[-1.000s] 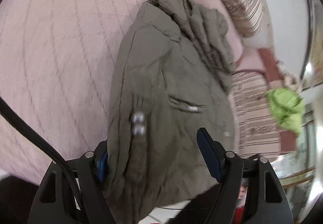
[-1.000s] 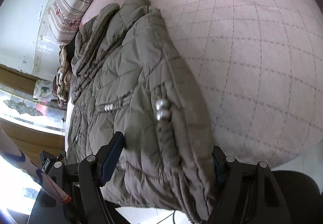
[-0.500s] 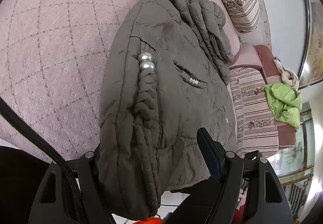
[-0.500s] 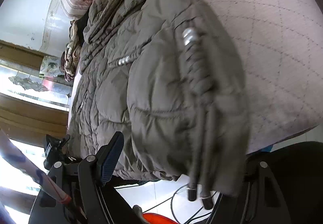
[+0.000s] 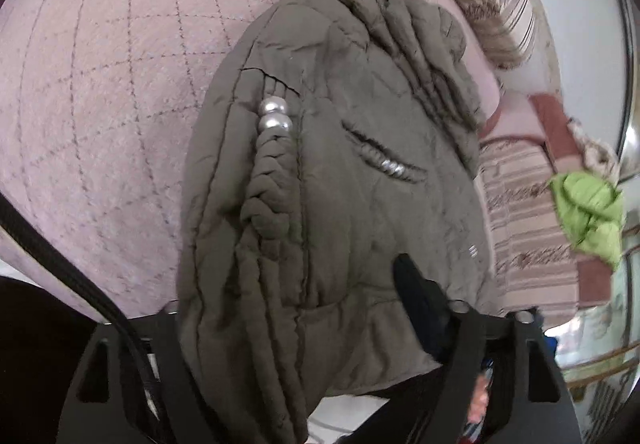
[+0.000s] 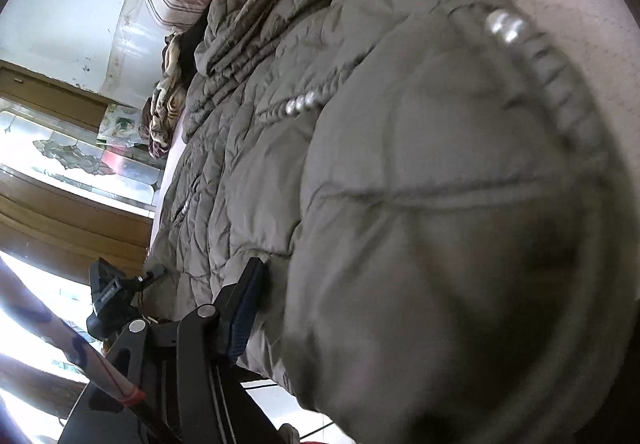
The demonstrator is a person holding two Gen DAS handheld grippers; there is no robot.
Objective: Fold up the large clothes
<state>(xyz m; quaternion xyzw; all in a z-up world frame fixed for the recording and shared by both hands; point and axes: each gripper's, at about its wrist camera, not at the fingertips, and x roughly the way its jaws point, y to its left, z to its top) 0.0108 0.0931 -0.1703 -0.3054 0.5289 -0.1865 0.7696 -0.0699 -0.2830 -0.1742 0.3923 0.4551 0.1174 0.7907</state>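
olive jacket, fold under way

near, 6 o'clock: hem bunched between both grippers; left gripper (image 5: 304, 328) just widening, right gripper (image 6: 400, 308) just narrowing, grip unclear. jacket (image 5: 340, 171) folded lengthwise on quilted bed (image 5: 104, 83), collar far at 12. cross-fold outstanding.

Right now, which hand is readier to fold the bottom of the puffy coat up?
Probably the right. On the right gripper the jaws have just been closing, with the coat bunched thickly between them. On the left gripper they have just been opening; the hem only drapes between them.
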